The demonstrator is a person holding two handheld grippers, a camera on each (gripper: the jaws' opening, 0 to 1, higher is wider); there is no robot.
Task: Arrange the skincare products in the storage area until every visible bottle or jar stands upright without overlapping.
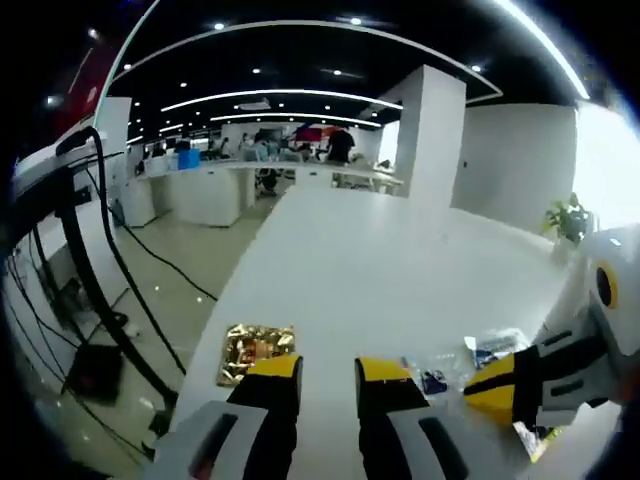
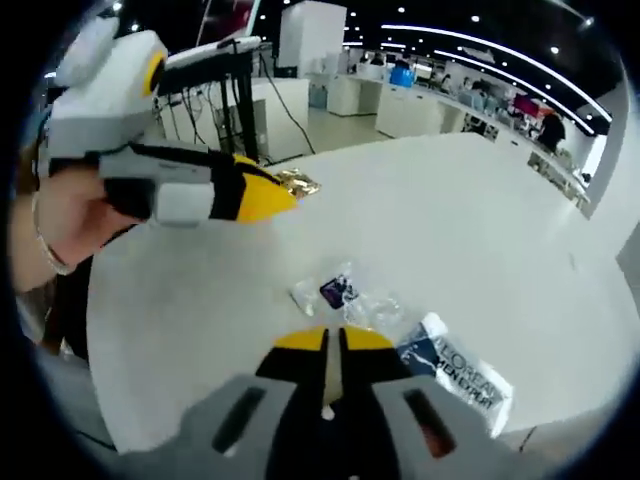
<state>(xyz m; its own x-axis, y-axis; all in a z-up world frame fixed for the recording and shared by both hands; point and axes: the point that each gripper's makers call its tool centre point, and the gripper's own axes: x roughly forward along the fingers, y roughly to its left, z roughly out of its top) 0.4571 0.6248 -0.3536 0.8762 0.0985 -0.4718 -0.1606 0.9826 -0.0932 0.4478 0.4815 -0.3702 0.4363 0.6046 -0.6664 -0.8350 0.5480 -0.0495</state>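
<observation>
Clear plastic sachets (image 2: 345,295) lie loose on the white table (image 2: 480,220), just ahead of the right gripper (image 2: 333,340), whose jaws are pressed together on nothing. A blue-and-white L'Oréal packet (image 2: 455,370) sits beside them. Gold foil packet (image 1: 255,352) lies near the table edge; left gripper (image 1: 328,368) above it, jaws apart, empty.

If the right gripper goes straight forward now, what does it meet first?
Probably the clear plastic packet on the white table, just ahead of the right gripper, whose jaws look shut. Depth is uncertain.
</observation>
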